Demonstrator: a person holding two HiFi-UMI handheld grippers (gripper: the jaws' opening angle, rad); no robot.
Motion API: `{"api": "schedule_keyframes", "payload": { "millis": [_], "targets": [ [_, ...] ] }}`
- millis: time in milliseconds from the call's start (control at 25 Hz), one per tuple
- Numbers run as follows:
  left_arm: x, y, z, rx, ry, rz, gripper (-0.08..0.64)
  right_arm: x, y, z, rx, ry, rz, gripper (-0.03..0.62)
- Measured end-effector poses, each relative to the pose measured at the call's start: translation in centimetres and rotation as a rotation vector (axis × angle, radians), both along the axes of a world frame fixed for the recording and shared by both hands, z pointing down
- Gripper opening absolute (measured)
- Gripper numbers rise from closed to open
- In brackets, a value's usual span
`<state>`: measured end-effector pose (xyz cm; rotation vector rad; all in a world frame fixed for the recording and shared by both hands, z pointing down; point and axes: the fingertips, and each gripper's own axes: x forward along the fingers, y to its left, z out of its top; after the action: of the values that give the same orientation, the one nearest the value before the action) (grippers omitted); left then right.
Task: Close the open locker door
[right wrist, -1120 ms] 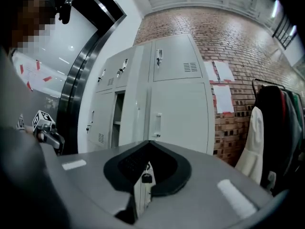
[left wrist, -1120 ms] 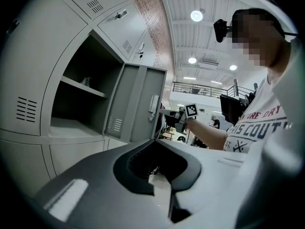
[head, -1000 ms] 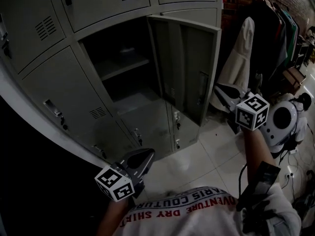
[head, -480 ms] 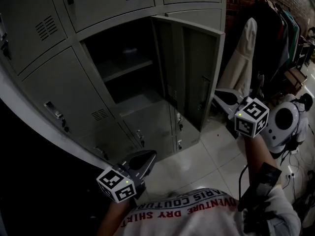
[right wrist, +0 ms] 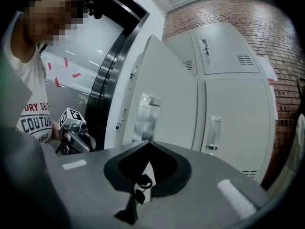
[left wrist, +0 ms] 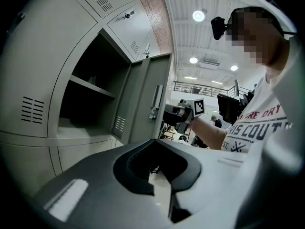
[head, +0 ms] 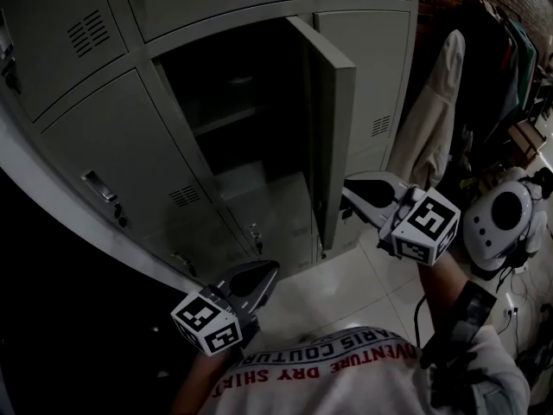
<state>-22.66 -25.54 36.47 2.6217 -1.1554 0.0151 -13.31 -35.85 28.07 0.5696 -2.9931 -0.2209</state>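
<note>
The pushing step seems to be in hand. The right gripper (head: 349, 199) has its jaws pressed together with nothing between them, and its tips are just beside the outer face of the locker door (head: 332, 137); whether they touch it I cannot tell. The door is directly ahead of these tips. It stands upright with its long axis vertical, and its free edge points out from the locker (head: 233, 119). The next move probably calls for a steady push leftward until the door latches. The left gripper (head: 266, 275), also clenched and empty, hangs low, well apart from the door.

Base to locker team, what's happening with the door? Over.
Left gripper shut, empty, held low. Right gripper shut, empty, beside the locker door. Door about half open. Nothing seen blocking its swing.
</note>
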Motion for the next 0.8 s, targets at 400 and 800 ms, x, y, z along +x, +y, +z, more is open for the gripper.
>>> {"api": "schedule_keyframes", "payload": {
  "millis": [400, 800],
  "targets": [
    [-3.4, -2.2, 1.5, -0.027, 0.018, -0.025, 0.005, -9.5, 0.0, 1.8, 0.038, 0.087, -0.116, -0.003],
    [-6.9, -4.9, 1.1, -0.025, 0.017, -0.056, 0.005, -17.6, -3.6, 2.0, 0.041, 0.092, -0.150, -0.003]
  ]
}}
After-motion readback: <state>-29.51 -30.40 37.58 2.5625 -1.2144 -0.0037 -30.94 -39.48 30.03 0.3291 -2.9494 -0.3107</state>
